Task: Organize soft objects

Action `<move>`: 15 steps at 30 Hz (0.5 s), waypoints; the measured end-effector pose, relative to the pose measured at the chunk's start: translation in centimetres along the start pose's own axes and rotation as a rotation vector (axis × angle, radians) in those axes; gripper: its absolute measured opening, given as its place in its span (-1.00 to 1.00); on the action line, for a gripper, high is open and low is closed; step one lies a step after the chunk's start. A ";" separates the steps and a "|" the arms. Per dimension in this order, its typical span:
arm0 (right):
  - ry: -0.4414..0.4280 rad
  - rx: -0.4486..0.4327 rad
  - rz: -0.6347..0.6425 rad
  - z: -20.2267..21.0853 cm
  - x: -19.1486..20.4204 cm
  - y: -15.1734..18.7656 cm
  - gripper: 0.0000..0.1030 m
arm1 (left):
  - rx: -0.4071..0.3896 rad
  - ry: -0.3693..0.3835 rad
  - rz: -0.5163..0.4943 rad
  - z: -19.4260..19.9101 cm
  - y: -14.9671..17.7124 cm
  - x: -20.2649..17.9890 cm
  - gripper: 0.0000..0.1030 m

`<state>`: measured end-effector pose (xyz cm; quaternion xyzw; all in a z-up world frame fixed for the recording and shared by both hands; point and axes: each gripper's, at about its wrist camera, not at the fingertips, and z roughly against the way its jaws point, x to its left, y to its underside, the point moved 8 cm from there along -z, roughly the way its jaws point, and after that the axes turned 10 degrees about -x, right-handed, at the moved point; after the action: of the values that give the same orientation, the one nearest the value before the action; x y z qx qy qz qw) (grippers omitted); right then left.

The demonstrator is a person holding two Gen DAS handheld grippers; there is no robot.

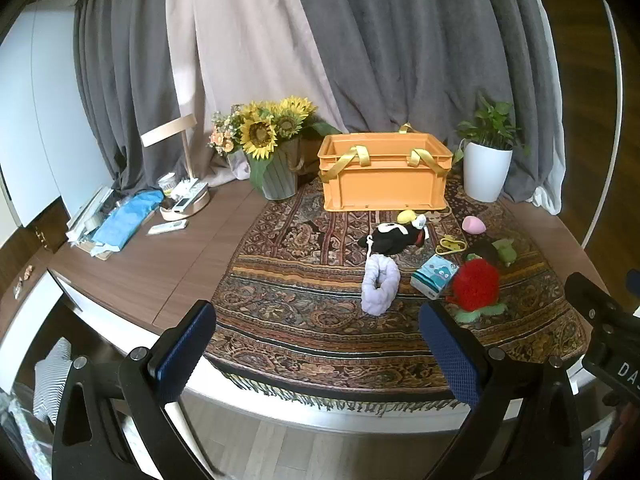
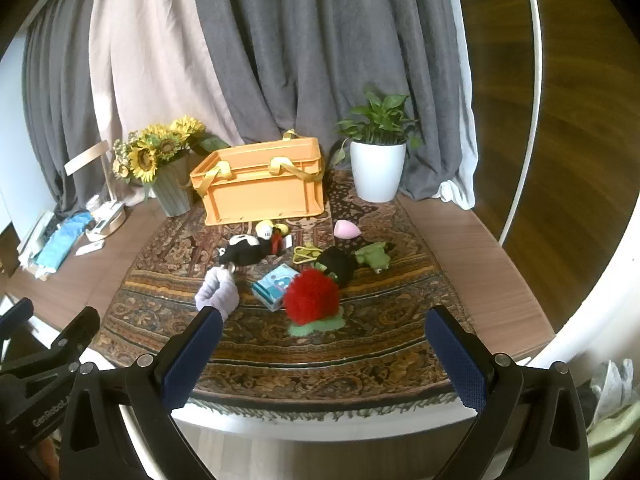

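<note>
The worktop (image 2: 460,240) carries a patterned rug (image 2: 360,344); at its back an orange crate (image 2: 260,196) stands open-topped, probably to take the toys. Red pompom (image 2: 312,296), black-and-white plush (image 2: 244,252) and lilac sock (image 2: 218,294) lie loose before it. Left claw (image 1: 316,344) and right claw (image 2: 324,344) hang apart, holding nothing.

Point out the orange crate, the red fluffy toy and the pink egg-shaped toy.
orange crate (image 1: 384,186): left wrist view, on its front wall.
red fluffy toy (image 2: 313,294): right wrist view, middle of its red fur.
pink egg-shaped toy (image 2: 346,229): right wrist view, centre of its pink body.
</note>
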<state>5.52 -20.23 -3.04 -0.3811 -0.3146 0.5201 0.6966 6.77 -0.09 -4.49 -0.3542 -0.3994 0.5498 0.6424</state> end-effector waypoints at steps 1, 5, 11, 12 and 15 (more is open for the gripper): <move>0.002 0.000 0.000 0.0 0.0 0.0 0.99 | -0.002 -0.001 0.000 0.0 0.0 0.0 1.00; 0.003 0.001 -0.001 -0.1 0.0 0.0 0.98 | -0.003 0.000 0.000 -0.3 0.3 -0.4 1.00; 0.004 0.001 0.000 -0.3 -0.1 0.0 0.99 | -0.002 0.005 0.004 -0.5 0.3 -0.5 1.00; 0.001 0.001 -0.001 -0.3 -0.1 0.0 0.99 | -0.002 0.005 0.004 -0.5 0.4 -0.5 1.00; 0.001 0.001 -0.001 -0.4 0.0 0.0 0.99 | 0.005 0.008 0.010 -0.6 0.4 -0.5 1.00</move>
<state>5.84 -20.34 -3.21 -0.3809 -0.3138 0.5198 0.6973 7.08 -0.53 -5.19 -0.3566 -0.3936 0.5526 0.6423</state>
